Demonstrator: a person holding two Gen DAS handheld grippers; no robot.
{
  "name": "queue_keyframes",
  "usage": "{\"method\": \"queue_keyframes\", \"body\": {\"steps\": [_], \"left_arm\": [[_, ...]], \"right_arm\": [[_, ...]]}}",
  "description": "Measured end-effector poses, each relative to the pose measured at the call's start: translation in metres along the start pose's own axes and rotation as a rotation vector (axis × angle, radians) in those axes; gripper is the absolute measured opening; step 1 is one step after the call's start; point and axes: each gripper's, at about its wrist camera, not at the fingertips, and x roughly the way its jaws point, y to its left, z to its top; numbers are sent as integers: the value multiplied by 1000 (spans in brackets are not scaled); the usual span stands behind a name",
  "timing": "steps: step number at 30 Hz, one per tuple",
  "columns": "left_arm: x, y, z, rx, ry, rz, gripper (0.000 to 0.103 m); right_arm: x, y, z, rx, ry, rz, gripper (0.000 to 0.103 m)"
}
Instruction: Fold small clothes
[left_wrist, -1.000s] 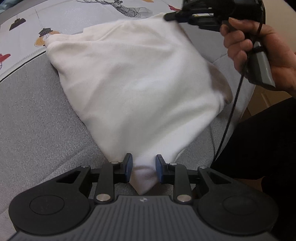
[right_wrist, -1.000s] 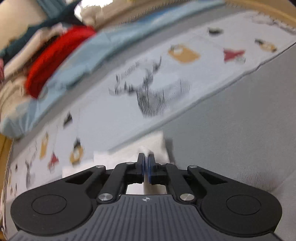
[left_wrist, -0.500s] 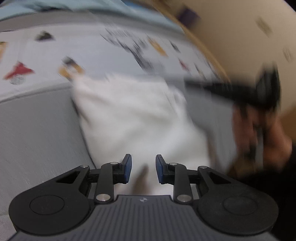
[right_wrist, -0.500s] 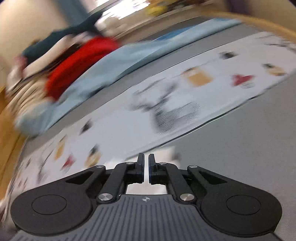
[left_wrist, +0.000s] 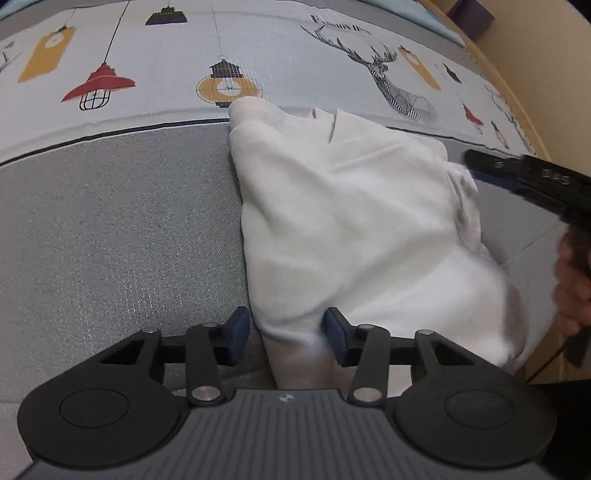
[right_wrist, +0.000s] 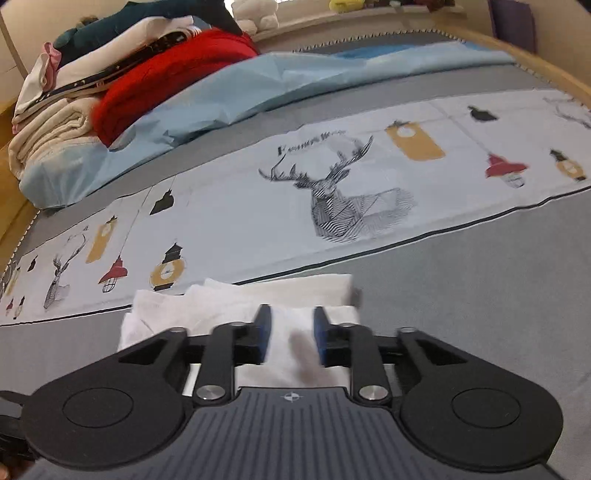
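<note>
A white garment (left_wrist: 351, 221) lies folded over on the grey bed cover (left_wrist: 110, 221). My left gripper (left_wrist: 286, 330) is open, its blue pads on either side of the garment's near corner, not pinching it. My right gripper (right_wrist: 290, 332) is open over the garment's other end (right_wrist: 221, 302). The right gripper also shows in the left wrist view (left_wrist: 532, 177), at the garment's right edge, with the person's hand behind it.
A printed band with lamps and deer (right_wrist: 332, 192) runs across the bed behind the garment. A pale blue sheet (right_wrist: 258, 85) and a pile of folded clothes with a red one (right_wrist: 166, 70) lie at the far side. The wooden bed frame (left_wrist: 517, 74) runs along the right.
My right gripper has opened and let go of the garment's corner. The garment has dropped from a raised, stretched shape to lying flat on the bed. My left gripper has opened wider.
</note>
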Motion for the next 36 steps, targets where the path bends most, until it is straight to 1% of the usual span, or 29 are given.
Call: {"method": "queue_keyframes", "body": {"steps": [4,6,8,11,13,14,15,16,17,18,19,20,22,24,26,27,29,31,32,33,36], "left_arm": [[-2,2,2,16,-7,-2,51],[-5,5,2,11,-7,-12,51],[-1,3,-2,10,-7,-15,51],[1,3,-3,17,-8,-17,51],[2,2,-2,19,-7,-15,51],[2,2,-1,20,-7,-14,51],[2,1,-1,21,-6,-13,51],[2,1,0,21,-6,-12,51],[2,0,0,20,-8,-13,51],[2,0,1,19,-11,-14,51],[1,0,1,18,-15,-17,51],[0,0,1,15,-19,-19,51],[0,0,1,14,-22,-20,51],[-2,0,2,13,-26,-22,51],[-7,0,4,7,-54,-26,51],[-11,0,5,1,-73,-33,51],[-19,2,8,-21,-118,-52,51],[-26,3,10,-43,-163,-74,47],[-28,2,11,-49,-183,-84,42],[-30,1,12,-52,-200,-94,36],[-34,-5,17,-47,-232,-125,29]], "right_arm": [[24,19,6,-39,22,12,33],[35,26,8,-57,41,18,42],[41,36,9,-98,57,19,44],[53,48,3,-195,86,-22,47],[57,53,1,-253,89,-44,44],[58,55,0,-274,79,-53,36],[58,56,0,-288,67,-63,21],[57,54,2,-288,55,-73,16],[57,49,6,-255,50,-66,13],[56,43,9,-204,43,-64,12],[56,37,12,-168,34,-82,12],[57,34,12,-154,35,-99,11],[59,33,11,-150,43,-111,11],[57,36,10,-157,29,-116,13],[51,35,13,-135,11,-112,15],[45,33,15,-116,-5,-106,17],[30,29,19,-88,-36,-61,24],[12,24,19,-88,-49,10,26],[5,22,18,-96,-44,44,26],[0,20,17,-108,-31,81,26],[-14,12,5,-170,65,194,26]]}}
